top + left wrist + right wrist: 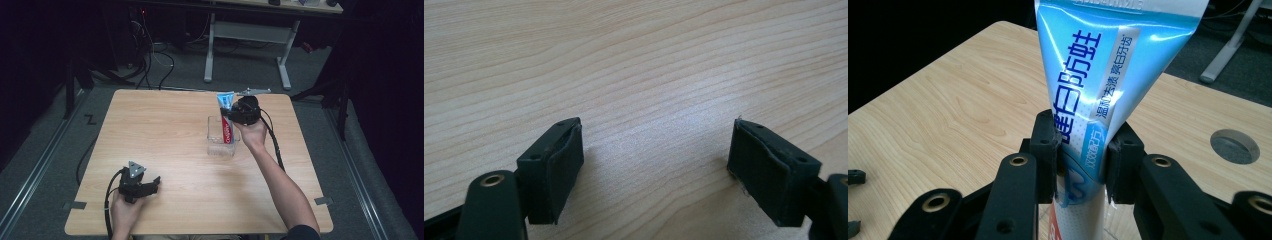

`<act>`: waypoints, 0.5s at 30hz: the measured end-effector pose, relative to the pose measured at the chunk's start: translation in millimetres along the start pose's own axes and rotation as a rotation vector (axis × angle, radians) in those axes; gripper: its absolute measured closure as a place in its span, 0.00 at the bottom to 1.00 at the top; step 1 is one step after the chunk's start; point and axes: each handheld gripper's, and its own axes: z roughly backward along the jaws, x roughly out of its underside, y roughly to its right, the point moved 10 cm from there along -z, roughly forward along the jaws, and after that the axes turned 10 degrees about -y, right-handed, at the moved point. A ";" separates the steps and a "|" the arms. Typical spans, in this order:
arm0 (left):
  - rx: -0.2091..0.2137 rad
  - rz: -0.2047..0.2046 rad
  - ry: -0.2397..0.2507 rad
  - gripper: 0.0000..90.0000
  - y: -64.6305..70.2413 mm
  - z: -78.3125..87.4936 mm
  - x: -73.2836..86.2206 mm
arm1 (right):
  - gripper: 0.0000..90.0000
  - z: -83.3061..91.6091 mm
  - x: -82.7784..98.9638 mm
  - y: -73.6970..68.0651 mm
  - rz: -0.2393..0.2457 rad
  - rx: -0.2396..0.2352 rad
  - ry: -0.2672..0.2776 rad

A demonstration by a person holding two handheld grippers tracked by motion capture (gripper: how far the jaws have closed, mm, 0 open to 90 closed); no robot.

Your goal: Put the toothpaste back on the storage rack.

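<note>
I'm looking at my left gripper point(150, 186): black body, a grey three-cornered plate sitting behind its jaws, a black cable trailing back from it. Its dark pads point(566, 165) are wearing loose at the edges, brass-ringed screws sitting just behind them. My right gripper point(1081, 152) is showing matching black jaws and brass-ringed screws.

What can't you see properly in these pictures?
- Toothpaste tube: its bottom end is cut off by the lower edge of the right gripper view and hidden by the right gripper.
- Clear container: too small and see-through in the high view to tell whether the tube touches its floor.
- Left gripper: the high view is too small to show its pads.
</note>
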 end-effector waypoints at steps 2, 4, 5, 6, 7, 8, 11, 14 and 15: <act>0.000 0.001 0.002 0.25 0.0 -0.1 -0.2 | 0.79 -0.3 1.7 0.9 -0.008 -0.002 -0.001; 0.000 0.001 0.002 0.25 0.0 -0.1 -0.1 | 0.79 -0.4 3.4 2.2 -0.011 0.000 -0.003; 0.000 0.001 0.002 0.25 0.0 -0.1 -0.1 | 0.79 -0.6 3.9 2.4 -0.014 0.000 -0.003; 0.000 0.001 0.002 0.25 0.0 -0.1 -0.1 | 0.79 -0.7 4.7 2.4 -0.018 0.004 -0.005; 0.000 0.000 0.001 0.25 0.0 0.0 -0.1 | 0.79 -0.8 5.0 2.3 -0.014 0.006 -0.005; 0.000 0.001 0.002 0.25 0.0 -0.1 -0.2 | 0.79 -1.0 5.3 2.2 -0.008 0.011 -0.001; 0.000 0.001 0.002 0.25 0.0 -0.1 -0.2 | 0.79 -2.3 7.6 1.0 -0.014 0.002 -0.008; 0.000 0.001 0.003 0.25 0.1 -0.1 -0.2 | 0.78 -3.9 9.6 0.9 -0.015 0.002 -0.014; 0.000 0.001 0.002 0.25 0.1 -0.1 -0.2 | 0.78 -4.4 10.2 1.2 -0.016 0.004 -0.016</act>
